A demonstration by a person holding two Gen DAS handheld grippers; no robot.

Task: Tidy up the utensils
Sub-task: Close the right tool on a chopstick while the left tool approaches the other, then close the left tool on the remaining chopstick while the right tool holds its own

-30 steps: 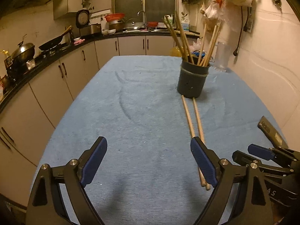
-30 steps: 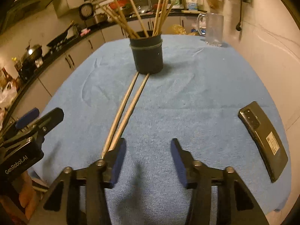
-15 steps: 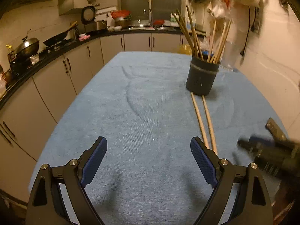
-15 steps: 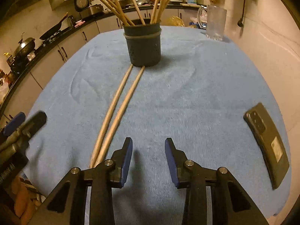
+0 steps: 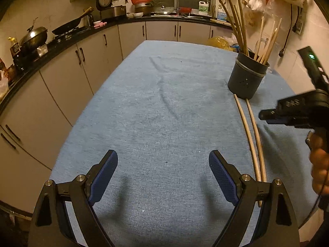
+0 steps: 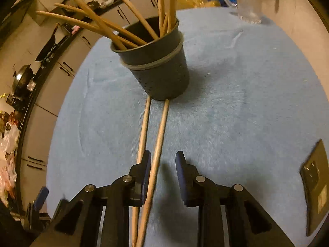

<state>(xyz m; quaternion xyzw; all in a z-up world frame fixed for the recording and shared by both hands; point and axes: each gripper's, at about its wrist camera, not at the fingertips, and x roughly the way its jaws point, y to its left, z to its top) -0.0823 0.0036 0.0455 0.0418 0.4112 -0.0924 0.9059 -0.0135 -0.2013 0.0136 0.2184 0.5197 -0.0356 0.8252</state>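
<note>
Two long wooden chopsticks (image 6: 158,135) lie side by side on the blue cloth, their far ends at the foot of a dark utensil cup (image 6: 160,70) that holds several more chopsticks. My right gripper (image 6: 162,164) is open with a narrow gap, low over the pair; the right chopstick passes between its jaws and the left one runs under the left pad (image 6: 146,168). My left gripper (image 5: 163,164) is wide open and empty over bare cloth, left of the chopsticks (image 5: 251,138) and the cup (image 5: 246,78). The right gripper's body (image 5: 296,111) shows at the right edge.
A black phone (image 6: 314,187) lies on the cloth at the right. A clear glass jug (image 6: 246,4) stands beyond the cup. Kitchen cabinets and a counter (image 5: 82,47) with pans run along the left and back. A wall bounds the right side.
My right gripper has moved forward and left over the two chopsticks, closer to the cup, with its jaws narrower. My left gripper has shifted left and stays wide open.
</note>
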